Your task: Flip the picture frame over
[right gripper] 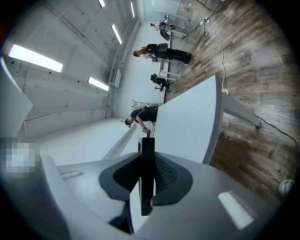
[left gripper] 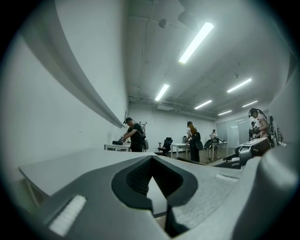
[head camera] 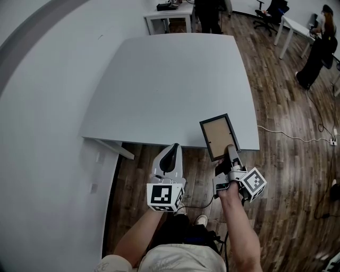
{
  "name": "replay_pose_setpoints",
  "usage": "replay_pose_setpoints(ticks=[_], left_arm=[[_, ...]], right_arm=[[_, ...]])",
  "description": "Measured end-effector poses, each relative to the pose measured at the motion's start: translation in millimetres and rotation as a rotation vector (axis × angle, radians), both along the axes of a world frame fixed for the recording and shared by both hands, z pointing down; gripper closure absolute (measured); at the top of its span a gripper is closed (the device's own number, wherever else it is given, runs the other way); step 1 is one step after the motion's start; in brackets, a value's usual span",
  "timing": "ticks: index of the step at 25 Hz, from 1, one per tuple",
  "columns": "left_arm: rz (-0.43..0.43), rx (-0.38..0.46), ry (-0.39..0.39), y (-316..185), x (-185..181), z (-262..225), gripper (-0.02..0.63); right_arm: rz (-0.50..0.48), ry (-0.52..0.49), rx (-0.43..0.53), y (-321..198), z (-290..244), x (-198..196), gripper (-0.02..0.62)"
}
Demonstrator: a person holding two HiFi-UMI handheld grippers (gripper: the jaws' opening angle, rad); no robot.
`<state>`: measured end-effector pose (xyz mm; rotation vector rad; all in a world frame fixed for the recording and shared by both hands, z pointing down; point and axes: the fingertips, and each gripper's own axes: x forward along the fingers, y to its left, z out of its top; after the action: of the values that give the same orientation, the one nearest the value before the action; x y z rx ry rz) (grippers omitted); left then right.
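The picture frame (head camera: pixel 219 136) has a black border and shows its brown backing board upward. It hangs over the near right corner of the grey table (head camera: pixel 159 90), tilted. My right gripper (head camera: pixel 230 151) is shut on the frame's near short edge. In the right gripper view the frame (right gripper: pixel 147 159) stands edge-on between the two pads, with the right gripper (right gripper: pixel 147 187) clamped on it. My left gripper (head camera: pixel 171 154) hovers at the table's front edge, left of the frame and apart from it. Its jaws are shut with nothing in them, as the left gripper (left gripper: pixel 152 180) view also shows.
A white wall (head camera: pixel 37 133) runs along the table's left side. Wood floor (head camera: pixel 297 175) lies to the right, with a white cable (head camera: pixel 289 136) trailing across it. Further back are a white desk (head camera: pixel 169 15), an office chair (head camera: pixel 265 13) and standing people (head camera: pixel 313 58).
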<state>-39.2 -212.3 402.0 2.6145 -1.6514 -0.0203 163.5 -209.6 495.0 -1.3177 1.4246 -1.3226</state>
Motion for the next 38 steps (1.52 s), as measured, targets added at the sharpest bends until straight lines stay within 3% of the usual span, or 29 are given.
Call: replay_pose_setpoints(ticks=[25, 38], left_arm=[[-0.013, -0.072, 0.015, -10, -8, 41, 0.604], [-0.007, -0.106, 0.016, -9, -6, 58, 0.604]], right_arm=[[0.060, -0.073, -0.189, 15, 90, -10, 0.517], [0.100, -0.121, -0.210, 14, 122, -11, 0.517]])
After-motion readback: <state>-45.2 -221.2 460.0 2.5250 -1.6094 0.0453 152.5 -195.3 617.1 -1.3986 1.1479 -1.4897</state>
